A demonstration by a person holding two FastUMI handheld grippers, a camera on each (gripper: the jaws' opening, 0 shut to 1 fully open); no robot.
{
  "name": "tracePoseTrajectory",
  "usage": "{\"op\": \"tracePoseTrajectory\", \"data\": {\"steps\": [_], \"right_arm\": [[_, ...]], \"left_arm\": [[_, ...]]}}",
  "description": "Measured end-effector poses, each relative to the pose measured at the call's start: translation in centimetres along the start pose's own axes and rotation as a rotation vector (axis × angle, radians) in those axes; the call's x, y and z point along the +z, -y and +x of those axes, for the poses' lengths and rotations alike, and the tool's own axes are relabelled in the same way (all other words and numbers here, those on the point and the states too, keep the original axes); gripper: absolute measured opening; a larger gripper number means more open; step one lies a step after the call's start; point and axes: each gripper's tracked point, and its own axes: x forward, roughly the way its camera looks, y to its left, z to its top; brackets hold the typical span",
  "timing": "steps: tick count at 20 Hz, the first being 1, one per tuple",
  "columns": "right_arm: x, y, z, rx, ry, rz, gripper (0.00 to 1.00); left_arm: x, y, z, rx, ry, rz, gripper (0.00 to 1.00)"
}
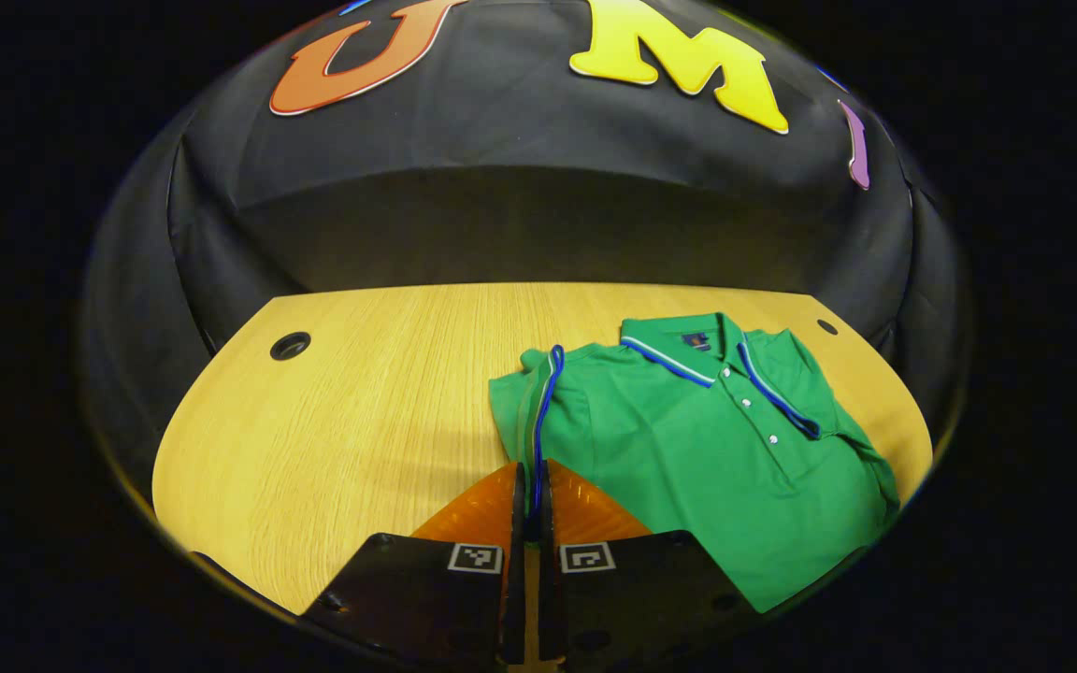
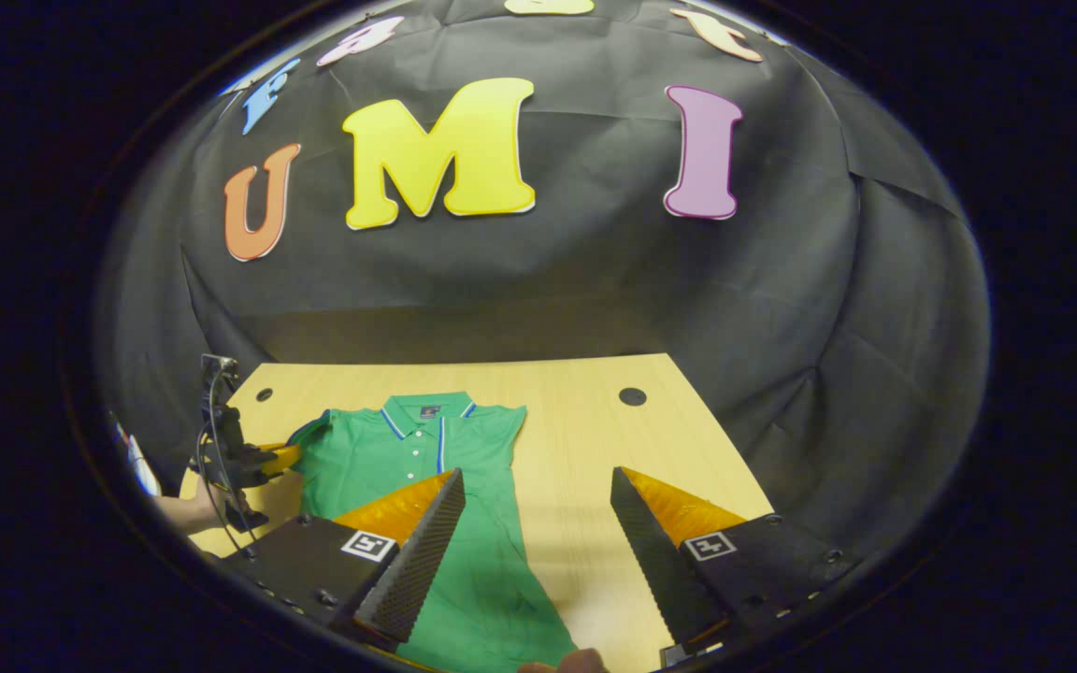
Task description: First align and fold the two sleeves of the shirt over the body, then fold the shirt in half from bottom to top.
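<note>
The left gripper (image 1: 531, 486) is clamped on the blue-trimmed sleeve (image 1: 538, 411) of the green polo shirt (image 1: 707, 449), which lies on the wooden table (image 1: 361, 411), while the right gripper (image 2: 538, 505) hangs spread apart above the shirt's lower part.

From my left gripper (image 1: 531, 505), the shirt (image 1: 688, 449) lies on the table (image 1: 361, 421) ahead and to the right, its sleeve (image 1: 538, 402) pinched between the fingers. My right gripper (image 2: 538, 523) hangs spread above the shirt's right edge, collar (image 2: 426, 411) farther ahead.
</note>
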Motion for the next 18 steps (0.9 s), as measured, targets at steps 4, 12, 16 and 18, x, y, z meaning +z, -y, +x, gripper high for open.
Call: {"op": "tracePoseTrajectory", "data": {"steps": [4, 12, 16, 18], "right_arm": [[-0.4, 0.2, -0.1, 0.010, -0.002, 0.022, 0.96], [-0.4, 2.9, -1.1, -0.008, 0.026, 0.076, 0.96], [-1.0, 5.6, -2.1, -0.049, 0.025, 0.115, 0.94], [-1.5, 7.0, -2.6, -0.070, 0.023, 0.130, 0.94]], "left_arm": [[2.8, 1.8, -1.0, -0.050, 0.044, -0.002, 0.07], [6.6, 9.1, -1.0, -0.117, 0.056, -0.010, 0.06], [5.5, 13.2, 1.1, -0.143, -0.006, -0.028, 0.06], [4.8, 15.0, 1.8, -0.153, -0.033, -0.034, 0.06]]}}
